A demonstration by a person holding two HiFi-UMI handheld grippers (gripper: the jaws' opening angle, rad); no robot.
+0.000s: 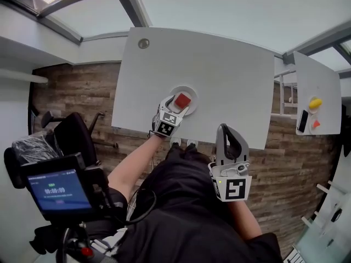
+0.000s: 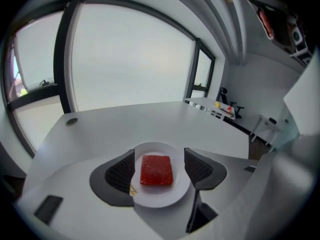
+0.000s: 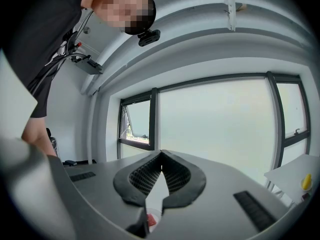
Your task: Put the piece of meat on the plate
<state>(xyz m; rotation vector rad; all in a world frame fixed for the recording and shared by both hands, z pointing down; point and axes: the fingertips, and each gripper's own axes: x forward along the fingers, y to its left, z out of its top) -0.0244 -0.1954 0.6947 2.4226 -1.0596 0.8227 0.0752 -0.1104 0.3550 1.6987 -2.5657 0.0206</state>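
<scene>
The red square piece of meat (image 1: 182, 101) (image 2: 156, 170) lies flat in the middle of a small white plate (image 1: 189, 90) (image 2: 162, 198) near the front edge of the white table (image 1: 219, 70). My left gripper (image 1: 176, 107) (image 2: 159, 155) hangs just above the plate, tilted down, open. Its dark pads (image 2: 122, 171) stand either side of the meat without touching it. My right gripper (image 1: 226, 131) (image 3: 161, 155) is held level in front of the table, off to the right, shut with its tips touching and nothing between them.
A round grommet (image 1: 143, 43) sits at the table's far left corner. A second white table (image 1: 318, 92) at the right carries a yellow object (image 1: 314, 103), a red one (image 1: 316, 124) and a phone (image 1: 303, 120). A black chair (image 1: 71, 136) and a screen rig (image 1: 57, 190) stand at the left.
</scene>
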